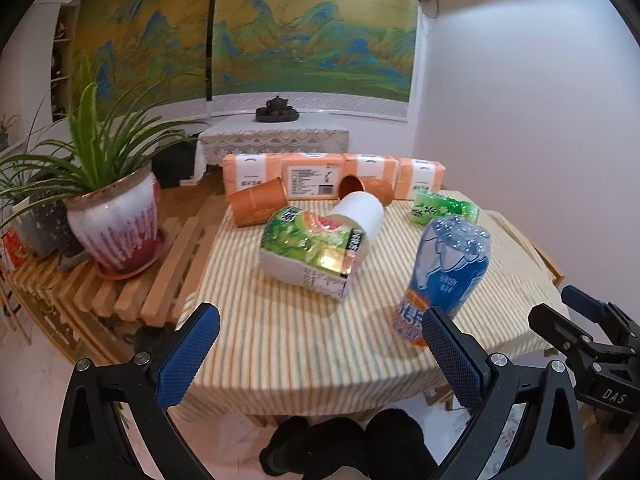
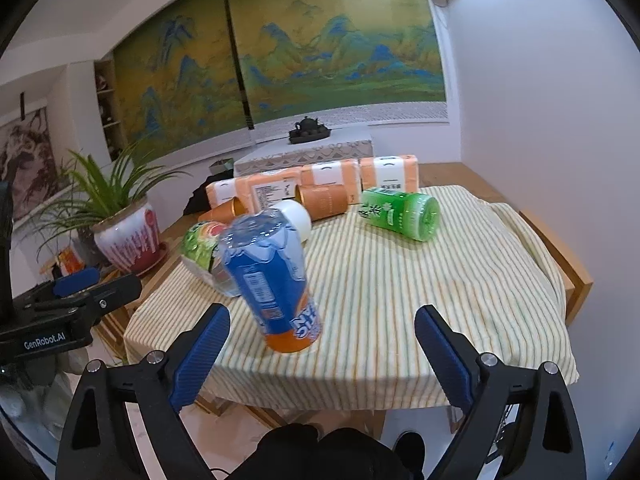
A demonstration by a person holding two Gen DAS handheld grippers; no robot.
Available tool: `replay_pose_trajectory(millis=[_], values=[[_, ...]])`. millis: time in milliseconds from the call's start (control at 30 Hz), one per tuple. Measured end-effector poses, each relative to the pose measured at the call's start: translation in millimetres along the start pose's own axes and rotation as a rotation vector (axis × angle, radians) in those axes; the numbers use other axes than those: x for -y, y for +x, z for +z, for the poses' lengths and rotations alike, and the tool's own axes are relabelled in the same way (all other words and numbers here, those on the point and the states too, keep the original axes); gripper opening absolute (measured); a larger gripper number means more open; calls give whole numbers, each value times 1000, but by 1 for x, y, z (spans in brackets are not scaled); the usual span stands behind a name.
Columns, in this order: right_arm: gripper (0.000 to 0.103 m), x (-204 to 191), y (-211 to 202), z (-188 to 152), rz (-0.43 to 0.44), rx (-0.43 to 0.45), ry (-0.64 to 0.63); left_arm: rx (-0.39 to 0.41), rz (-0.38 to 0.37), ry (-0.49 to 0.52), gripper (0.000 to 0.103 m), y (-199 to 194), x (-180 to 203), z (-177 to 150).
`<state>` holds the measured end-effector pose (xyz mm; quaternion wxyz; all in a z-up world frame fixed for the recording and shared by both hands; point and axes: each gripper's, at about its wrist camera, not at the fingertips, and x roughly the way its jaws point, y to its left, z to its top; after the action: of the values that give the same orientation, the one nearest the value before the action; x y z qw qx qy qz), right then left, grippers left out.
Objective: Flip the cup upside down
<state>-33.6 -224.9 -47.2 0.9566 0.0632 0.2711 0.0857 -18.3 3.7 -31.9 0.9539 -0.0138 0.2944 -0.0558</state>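
A white paper cup [image 1: 357, 216] [image 2: 299, 216] lies on its side mid-table, its base toward me, partly behind a green juice carton [image 1: 310, 252] [image 2: 197, 245]. Two orange cups also lie on their sides further back: one at the left [image 1: 258, 202] [image 2: 224, 210], one at the right [image 1: 366, 189] [image 2: 322, 200]. My left gripper [image 1: 320, 354] hovers open over the table's front edge, holding nothing. My right gripper [image 2: 322, 350] is open too, just short of a blue-and-orange bottle [image 2: 272, 276] [image 1: 444, 276] that stands on the cloth.
A green bottle [image 2: 400, 210] [image 1: 442, 208] lies at the back right. Orange tissue packs [image 1: 332, 178] line the far edge. A potted plant [image 1: 116, 224] stands on wooden slats at the left. A striped cloth [image 1: 300, 332] covers the table. A wall is close on the right.
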Motion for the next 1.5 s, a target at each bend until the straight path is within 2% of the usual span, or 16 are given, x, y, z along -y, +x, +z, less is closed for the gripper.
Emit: replay_pose_trajectory(millis=[600, 1500], values=[[92, -14, -7, -3, 15, 18, -38, 7, 17, -14, 102, -7, -3, -4], [93, -20, 3, 6, 31, 14, -36, -6, 12, -5, 102, 5, 2, -1]])
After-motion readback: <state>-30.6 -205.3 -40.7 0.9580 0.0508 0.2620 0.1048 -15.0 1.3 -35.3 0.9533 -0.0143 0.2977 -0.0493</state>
